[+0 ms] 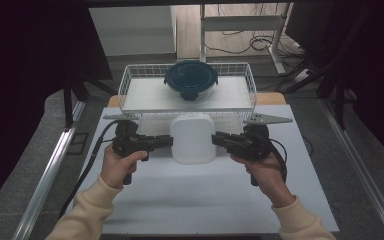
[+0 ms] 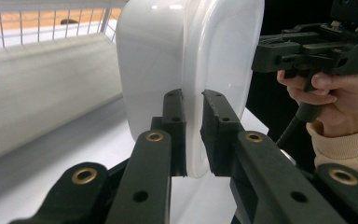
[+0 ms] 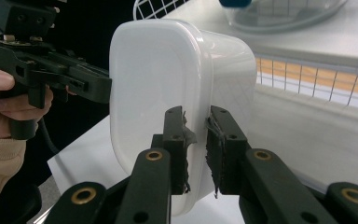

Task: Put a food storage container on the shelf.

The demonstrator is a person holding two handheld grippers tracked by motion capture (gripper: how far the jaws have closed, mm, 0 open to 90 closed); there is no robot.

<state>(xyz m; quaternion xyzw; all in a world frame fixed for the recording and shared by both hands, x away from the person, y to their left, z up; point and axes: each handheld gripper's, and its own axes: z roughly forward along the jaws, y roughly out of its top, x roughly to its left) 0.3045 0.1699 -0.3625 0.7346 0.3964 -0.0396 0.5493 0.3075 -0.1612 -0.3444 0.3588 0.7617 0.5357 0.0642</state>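
Cream ribbed sleeves, black left gripper and right gripper, brass rivets, grey three-cornered plates, trailing black cables.

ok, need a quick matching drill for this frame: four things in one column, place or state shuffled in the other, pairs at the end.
Things:
1. white rounded plastic container
2. round clear bowl with dark blue lid
3. white wire basket
4. left gripper

Place or state:
A. sits inside the basket
B. gripped on both sides, between the two grippers
C. at the table's far edge, beyond the container
D. jaws clamped on the container's rim

Pairs: 1-B, 2-A, 3-C, 4-D
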